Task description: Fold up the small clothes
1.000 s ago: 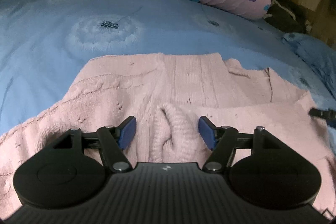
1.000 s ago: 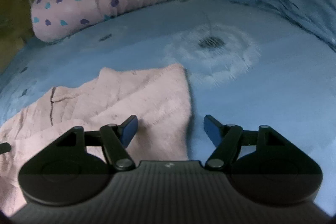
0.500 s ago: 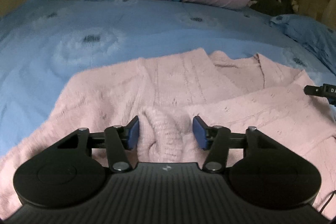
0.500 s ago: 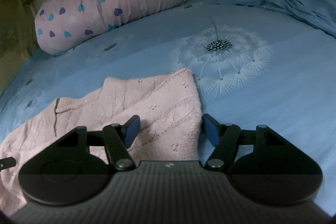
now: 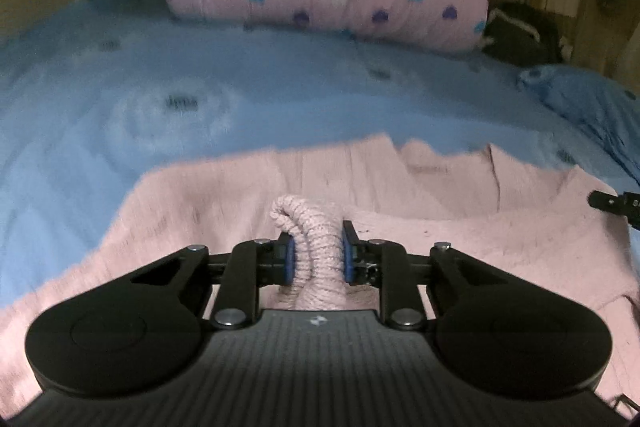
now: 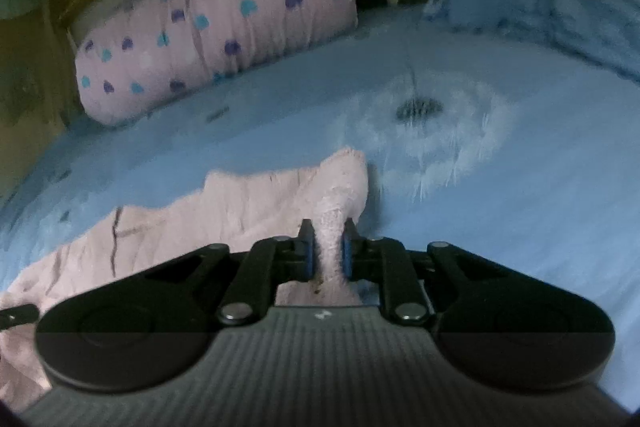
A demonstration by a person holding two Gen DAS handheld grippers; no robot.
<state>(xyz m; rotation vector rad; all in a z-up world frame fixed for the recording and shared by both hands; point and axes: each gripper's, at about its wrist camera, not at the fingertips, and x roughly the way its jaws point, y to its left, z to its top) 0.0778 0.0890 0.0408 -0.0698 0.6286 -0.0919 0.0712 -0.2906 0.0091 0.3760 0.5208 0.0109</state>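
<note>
Your left gripper (image 5: 317, 255) is closing, pads pinching a ribbed fold of the pink sweater (image 5: 500, 251) lying on the blue sheet (image 5: 280, 87), your right gripper (image 6: 327, 251) closing with its pads on the sweater's right edge; no writing is readable.

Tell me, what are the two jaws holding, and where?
Both are closing on the pink sweater: the left gripper pinches a ribbed cuff-like bunch, the right gripper pinches its edge nearest the bare blue sheet.
</note>
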